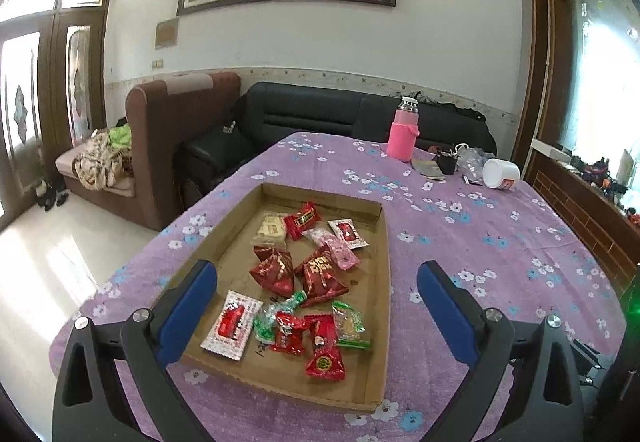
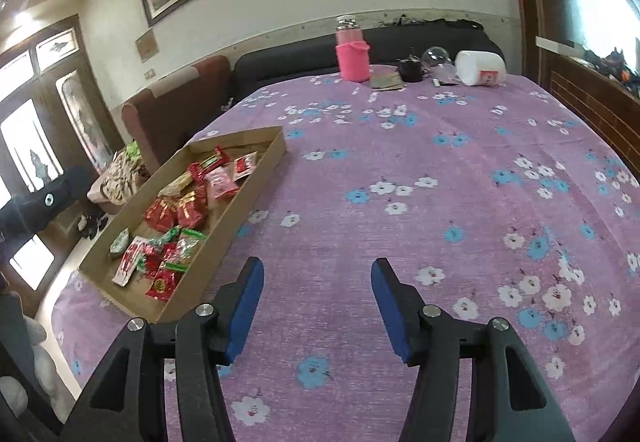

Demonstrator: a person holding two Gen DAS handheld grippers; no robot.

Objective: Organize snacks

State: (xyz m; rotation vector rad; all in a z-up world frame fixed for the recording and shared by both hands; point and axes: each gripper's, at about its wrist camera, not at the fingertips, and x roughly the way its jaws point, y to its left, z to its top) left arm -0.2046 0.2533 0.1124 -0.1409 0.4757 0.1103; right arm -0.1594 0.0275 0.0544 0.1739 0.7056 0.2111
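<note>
While both hands are hovering low over the table, the left gripper is standing spread wide with nothing between its blue pads, framing the near end of the cardboard tray, probably lined up to pick or nudge a packet. The right gripper is hanging released too, jaws parted about halfway over bare purple floral tablecloth, just right of the tray, gripping nothing; it is likely waiting off to the side so the left has room. Inside the tray the snacks are lying loose in a jumble: red wrappers, green ones at the near end, pink and white ones further back, so by my judgement the sorting is far from done. Beyond, at the table's far edge, a pink bottle is standing upright beside a tipped white cup, well apart from the tray
</note>
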